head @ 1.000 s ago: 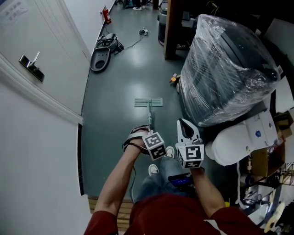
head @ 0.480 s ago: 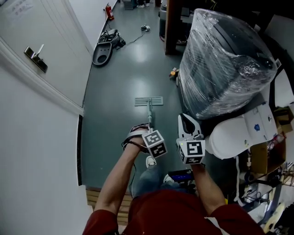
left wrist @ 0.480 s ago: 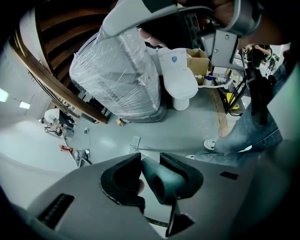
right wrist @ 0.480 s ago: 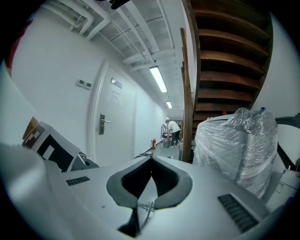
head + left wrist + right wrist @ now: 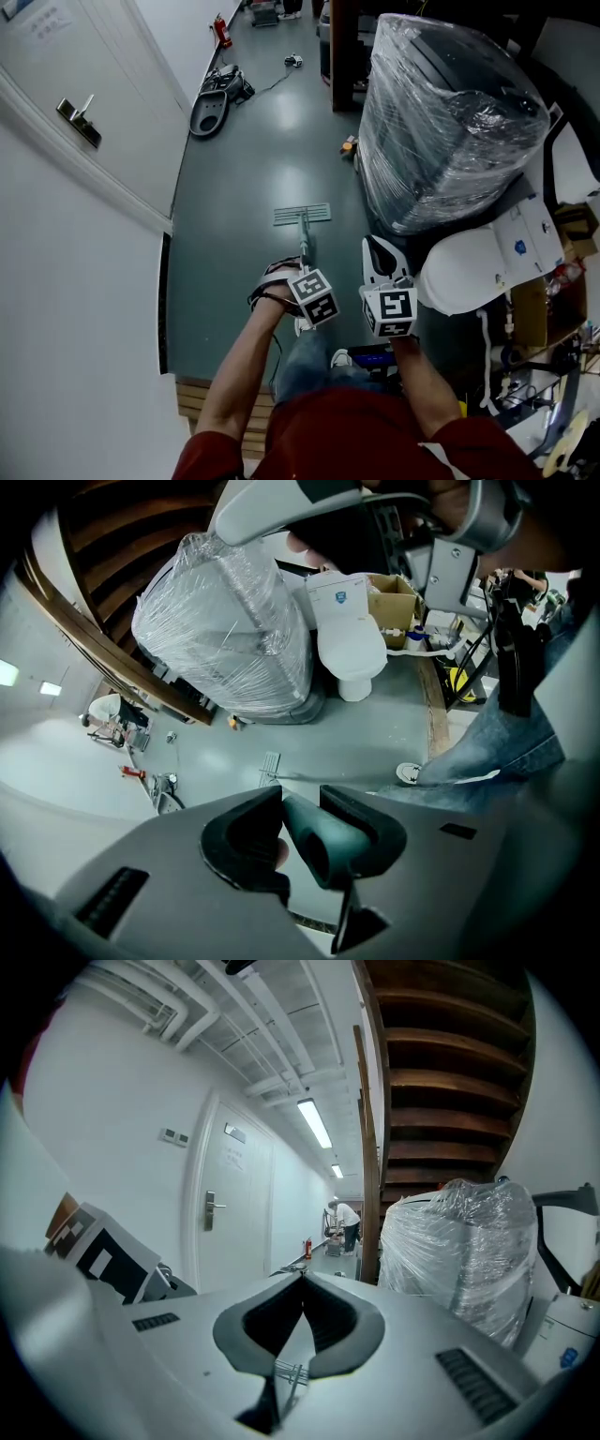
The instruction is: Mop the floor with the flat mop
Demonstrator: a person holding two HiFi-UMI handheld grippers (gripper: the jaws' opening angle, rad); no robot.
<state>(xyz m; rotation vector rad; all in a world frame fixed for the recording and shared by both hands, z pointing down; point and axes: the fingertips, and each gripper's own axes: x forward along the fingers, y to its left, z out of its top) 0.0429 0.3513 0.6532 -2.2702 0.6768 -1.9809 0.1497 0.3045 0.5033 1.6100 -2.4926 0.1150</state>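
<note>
The left gripper is clamped narrow on the top end of the mop handle; in the left gripper view the dark green grip sits squeezed between both jaws of that gripper. The handle slopes forward and down to the mop head, which lies flat on the grey floor, about midway between the floor's left edge under the white door and the big load wrapped in plastic film.

The right gripper hangs just beside the left one and touches nothing. Its jaws are closed tip to tip on nothing, as the right gripper view shows.

Against the picture a second ago, the mop head has come back a little toward the person. The gap to the small orange thing by the foot of the wrapped load has grown. More of the wooden step at the floor's near edge shows now. The feet have shifted too: one shoe stands under the left gripper and the other is further back. Both grippers hold the same grip as before, the right one shut and idle throughout.

A white toilet stands against the wrapped load on the right.
</note>
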